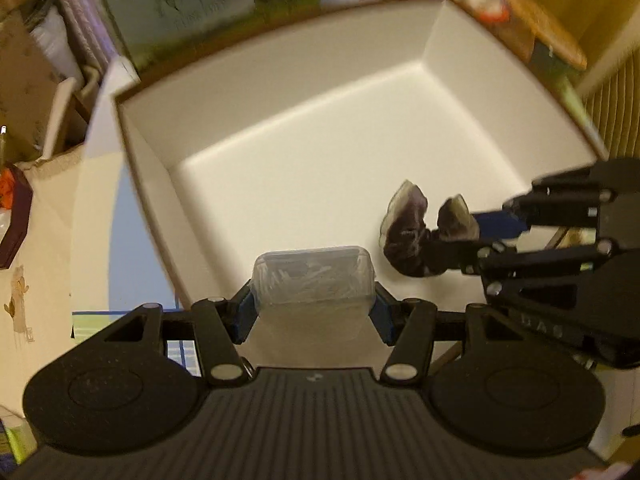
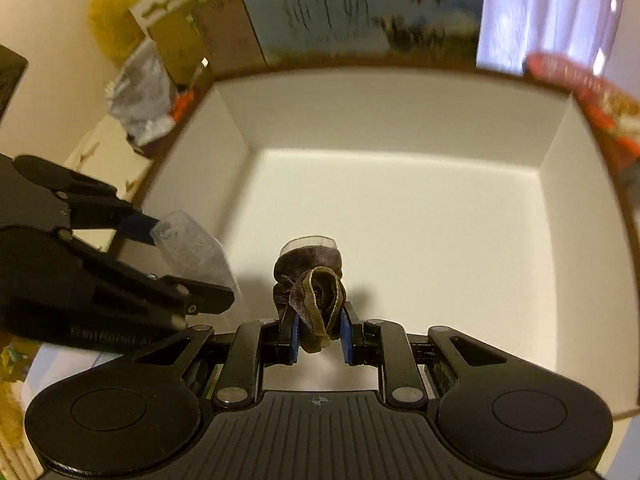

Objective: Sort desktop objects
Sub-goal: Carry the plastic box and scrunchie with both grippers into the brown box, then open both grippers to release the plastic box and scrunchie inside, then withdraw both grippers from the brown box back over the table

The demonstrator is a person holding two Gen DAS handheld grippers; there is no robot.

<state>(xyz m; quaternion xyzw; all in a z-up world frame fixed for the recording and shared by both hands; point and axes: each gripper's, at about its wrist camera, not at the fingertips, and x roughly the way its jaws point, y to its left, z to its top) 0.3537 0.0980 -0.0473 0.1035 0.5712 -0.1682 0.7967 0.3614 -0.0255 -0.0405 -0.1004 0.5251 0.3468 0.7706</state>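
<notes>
My left gripper (image 1: pixel 313 305) is shut on a small clear plastic box (image 1: pixel 313 276) with pale bits inside, held over the near edge of a large white box (image 1: pixel 224 120). In the right wrist view that clear plastic box (image 2: pixel 192 246) shows at the left, clamped by the left gripper (image 2: pixel 188 258). My right gripper (image 2: pixel 319 334) is shut on a dark purple velvet scrunchie (image 2: pixel 310 280), hanging above the floor of the white box (image 2: pixel 400 116). The left wrist view shows the scrunchie (image 1: pixel 408 236) at the right, pinched by the right gripper (image 1: pixel 452 236).
The white box has brown outer edges and nothing on its floor. Behind it stand a picture calendar (image 2: pixel 352 12), cardboard boxes (image 2: pixel 224 28) and a crumpled clear bag (image 2: pixel 140 92). A red snack packet (image 2: pixel 580 92) lies by the box's right rim.
</notes>
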